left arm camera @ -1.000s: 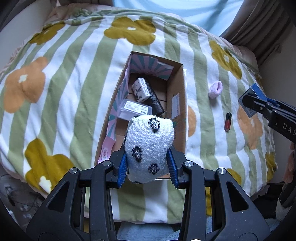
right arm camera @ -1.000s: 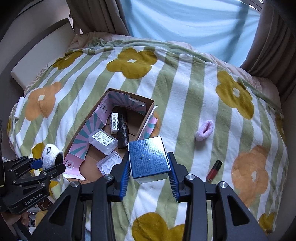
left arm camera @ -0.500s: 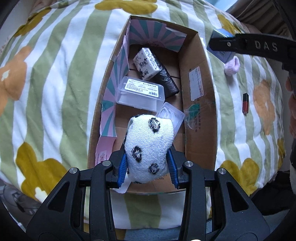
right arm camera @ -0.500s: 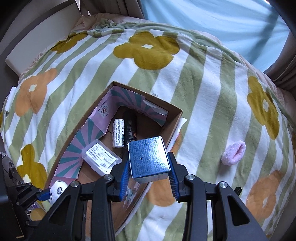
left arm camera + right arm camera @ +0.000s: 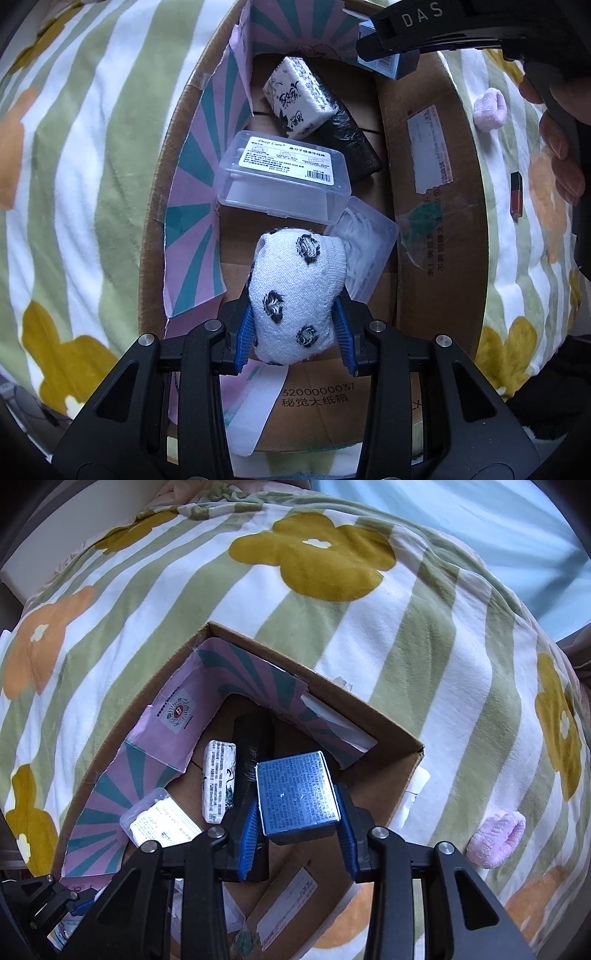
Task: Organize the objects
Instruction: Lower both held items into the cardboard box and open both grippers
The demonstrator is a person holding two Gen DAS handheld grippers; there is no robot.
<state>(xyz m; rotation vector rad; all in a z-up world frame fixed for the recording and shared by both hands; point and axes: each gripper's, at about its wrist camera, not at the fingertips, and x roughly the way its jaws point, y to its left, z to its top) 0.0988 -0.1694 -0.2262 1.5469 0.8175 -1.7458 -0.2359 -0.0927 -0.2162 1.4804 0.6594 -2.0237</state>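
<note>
- Nearest, the left tongs (image 5: 296, 334) clamp a white rolled sock (image 5: 297, 291) with black woolly spots, held over the near end of the cardboard box (image 5: 436, 206).
- Just beyond it lie a clear lidded case (image 5: 284, 177) with a printed label, then a white printed packet (image 5: 297, 98) on a black pouch (image 5: 351, 147).
- Over the box's far right corner, the right tongs (image 5: 298, 821) grip a blue box (image 5: 297, 794) with fine print.
- Farther right on the flowered bed cover (image 5: 258, 602): a pink scrunchie (image 5: 496, 836) and a red lipstick (image 5: 516, 194).

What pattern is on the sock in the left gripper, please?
White with black spots: the sock, clearest in the left wrist view.
</note>
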